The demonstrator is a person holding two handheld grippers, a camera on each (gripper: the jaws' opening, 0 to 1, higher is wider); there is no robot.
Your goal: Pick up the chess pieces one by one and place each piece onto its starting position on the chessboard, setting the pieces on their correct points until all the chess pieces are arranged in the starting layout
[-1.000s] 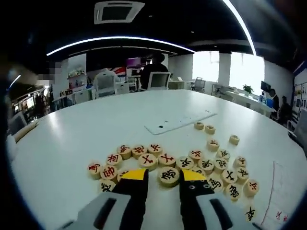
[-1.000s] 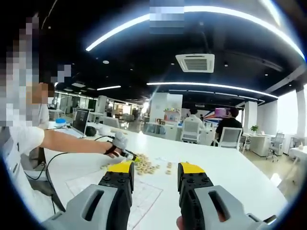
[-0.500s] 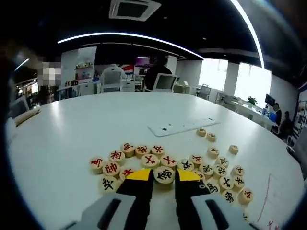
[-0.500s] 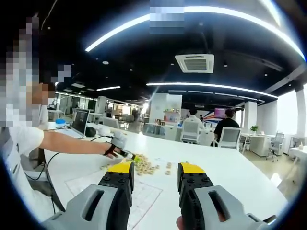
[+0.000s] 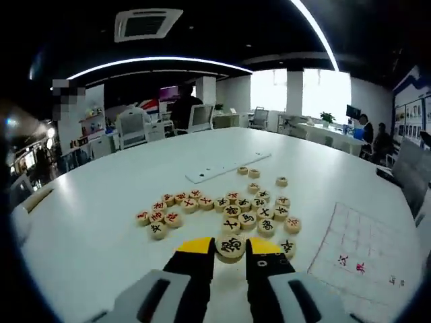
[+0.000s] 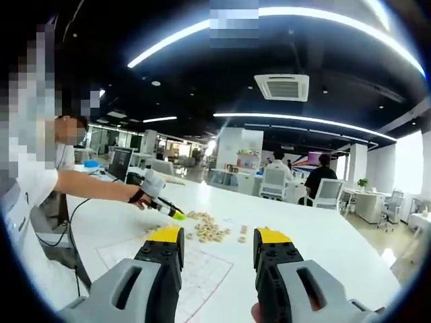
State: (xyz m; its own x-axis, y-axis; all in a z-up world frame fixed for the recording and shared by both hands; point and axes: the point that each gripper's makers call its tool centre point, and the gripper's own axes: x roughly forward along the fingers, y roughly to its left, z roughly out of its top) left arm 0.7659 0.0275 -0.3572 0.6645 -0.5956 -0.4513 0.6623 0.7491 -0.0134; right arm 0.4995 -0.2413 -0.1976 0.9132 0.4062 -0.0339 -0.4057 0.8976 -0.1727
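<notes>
Your left gripper (image 5: 229, 248) has its fingers closed on one wooden chess piece (image 5: 230, 245), held between the tips, clear of the tabletop (image 5: 101, 222). Rest of the pieces (image 5: 229, 208) lie scattered just beyond the fingers; chessboard sheet (image 5: 357, 252) to their right. Your right gripper (image 6: 219, 240): fingers wide apart, nothing held, w/ the sheet under them.

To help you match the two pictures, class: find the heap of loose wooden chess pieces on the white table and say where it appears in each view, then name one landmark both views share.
Left gripper view: the heap of chess pieces lies centre frame, just beyond the left gripper, which pinches one piece.
Right gripper view: the heap is small, centre-left, above the right gripper.
Shared landmark: the paper chessboard beside the heap.
</notes>
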